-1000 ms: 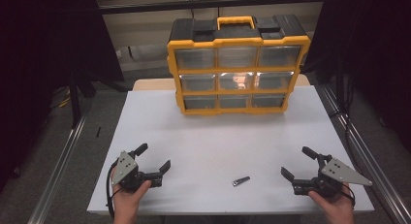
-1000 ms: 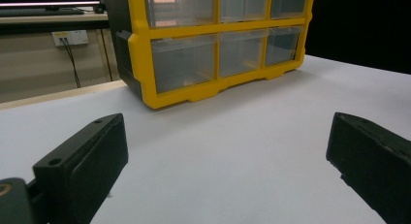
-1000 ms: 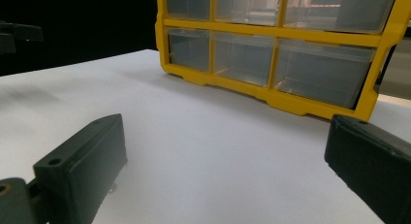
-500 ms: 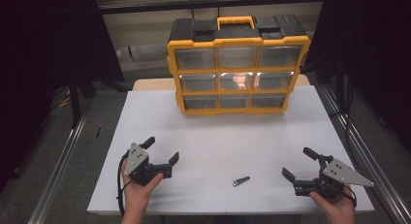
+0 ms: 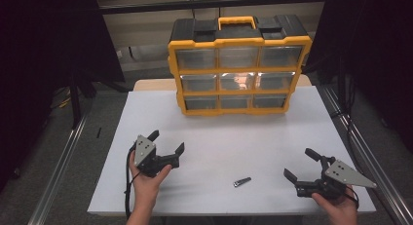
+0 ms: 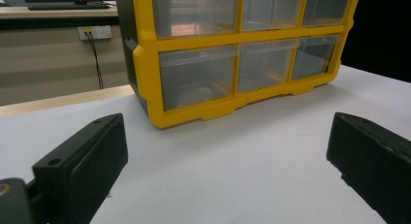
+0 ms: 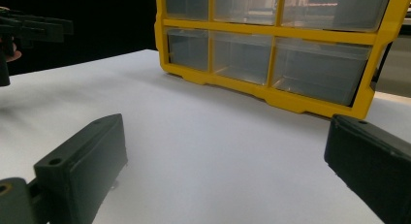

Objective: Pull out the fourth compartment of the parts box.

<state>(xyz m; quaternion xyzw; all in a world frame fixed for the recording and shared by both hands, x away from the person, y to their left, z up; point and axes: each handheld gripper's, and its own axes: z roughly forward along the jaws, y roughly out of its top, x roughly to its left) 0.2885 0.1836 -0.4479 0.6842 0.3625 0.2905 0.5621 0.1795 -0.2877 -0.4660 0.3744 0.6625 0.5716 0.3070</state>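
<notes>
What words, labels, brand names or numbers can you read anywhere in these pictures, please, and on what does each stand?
None can be read.
Yellow organizer case: no legible brand or label on its frame or clear drawers.
Small metal object on the white table: too small to show any marking.
Left gripper and right gripper: no lettering visible.
</notes>
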